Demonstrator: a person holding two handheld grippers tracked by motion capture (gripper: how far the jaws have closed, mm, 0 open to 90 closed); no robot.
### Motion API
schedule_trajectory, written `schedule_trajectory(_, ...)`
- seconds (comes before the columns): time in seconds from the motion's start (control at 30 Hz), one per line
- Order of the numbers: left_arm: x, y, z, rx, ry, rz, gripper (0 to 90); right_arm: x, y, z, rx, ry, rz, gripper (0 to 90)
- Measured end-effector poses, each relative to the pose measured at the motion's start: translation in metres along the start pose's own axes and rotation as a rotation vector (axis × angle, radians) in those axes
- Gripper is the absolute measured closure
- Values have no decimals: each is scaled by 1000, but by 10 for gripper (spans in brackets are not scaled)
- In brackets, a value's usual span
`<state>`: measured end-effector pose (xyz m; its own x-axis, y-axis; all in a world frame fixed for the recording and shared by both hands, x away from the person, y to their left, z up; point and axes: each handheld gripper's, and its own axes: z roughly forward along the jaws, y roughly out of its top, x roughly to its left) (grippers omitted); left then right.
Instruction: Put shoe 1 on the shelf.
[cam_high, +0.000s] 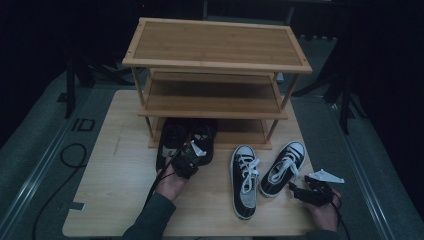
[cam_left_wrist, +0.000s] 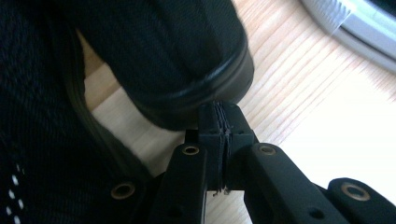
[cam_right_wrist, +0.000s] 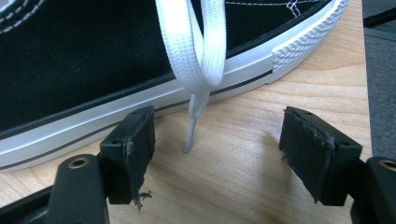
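Resting on the bottom shelf of a three-tier bamboo shoe rack (cam_high: 215, 55), the pair of all-black fabric shoes (cam_high: 187, 137) has its heels hanging out over the pale wood-grain tabletop (cam_high: 120, 175). Just behind those heels is the left gripper (cam_high: 186, 161); in its own view (cam_left_wrist: 226, 133) the pads are pressed flat together with nothing between them, their tips right against the glossy black rim of one shoe's sole (cam_left_wrist: 205, 93). Whether they actually touch it I cannot tell.

To the right, two black-and-white canvas lace-up sneakers (cam_high: 260, 175) lie on the tabletop, toes pointing roughly towards the person. The right gripper (cam_high: 300, 192) sits by the heel of the nearer one, jaws spread wide and empty, a loose white lace (cam_right_wrist: 198, 60) dangling between them in front of the white rubber sole (cam_right_wrist: 140, 102).

Grey carpet (cam_high: 35, 165) and a dark room surround the table. The black shoes merge with the shadow under the rack, so their outlines are hard to make out.
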<state>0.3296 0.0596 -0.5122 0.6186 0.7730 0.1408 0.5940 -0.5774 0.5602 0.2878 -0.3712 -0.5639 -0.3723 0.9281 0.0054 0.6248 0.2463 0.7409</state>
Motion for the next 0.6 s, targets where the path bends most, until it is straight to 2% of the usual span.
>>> schedule_trajectory(0.27,1,3,0,-9,5,-9,889,0,0,0,0,0,0,265)
schedule_trajectory(0.6,-4,18,12,-10,14,-1,890,0,0,0,0,1,0,265)
